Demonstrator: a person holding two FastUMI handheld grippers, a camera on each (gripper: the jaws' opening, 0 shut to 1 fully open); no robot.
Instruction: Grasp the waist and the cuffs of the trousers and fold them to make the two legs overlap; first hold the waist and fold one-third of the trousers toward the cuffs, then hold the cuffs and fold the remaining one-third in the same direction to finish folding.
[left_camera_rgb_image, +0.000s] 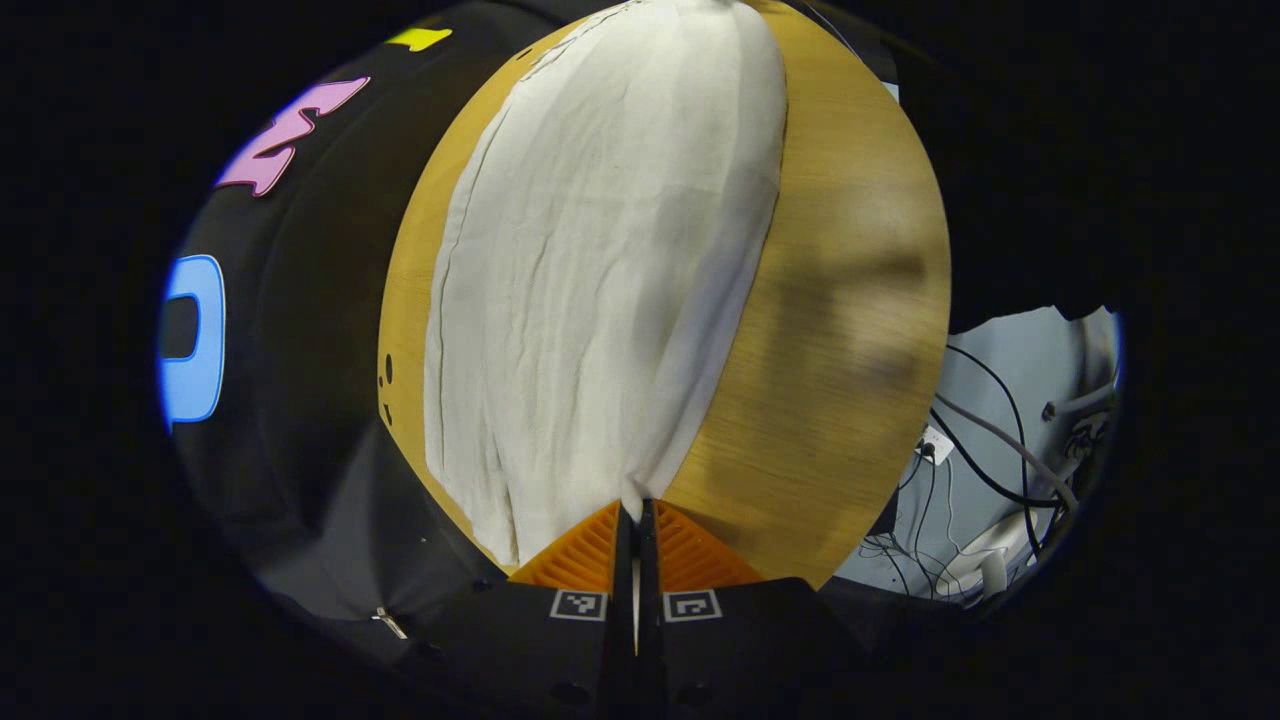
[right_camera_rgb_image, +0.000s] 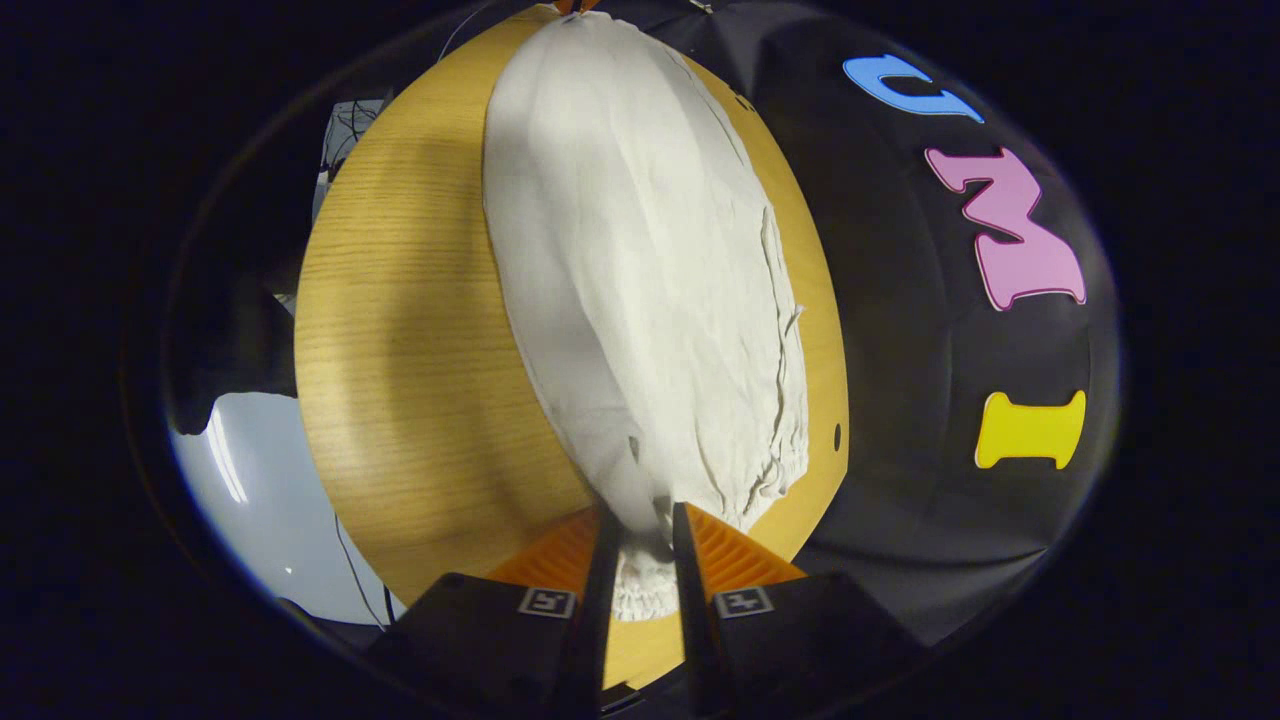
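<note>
Trousers (left_camera_rgb_image: 600, 280) of pale, off-white cloth lie stretched lengthways along the round wooden table (left_camera_rgb_image: 840, 330), held taut between the two tongs at opposite ends. In the left gripper view, the left gripper (left_camera_rgb_image: 637, 515) has its fingers drawn nearly together, pinching a thin edge of the fabric at the near end; the cloth fans out and runs away from it toward the far side of the table. In the right gripper view, the right gripper (right_camera_rgb_image: 640, 520) stands a little wider, its fingers clamped on a bunched, gathered end of the trousers (right_camera_rgb_image: 640, 290), whose crinkled hem hangs between them. A wrinkled seam runs along the side nearer the booth wall. Beyond the table edge, cables (left_camera_rgb_image: 985, 450) lie on a grey floor (left_camera_rgb_image: 1020, 360).
</note>
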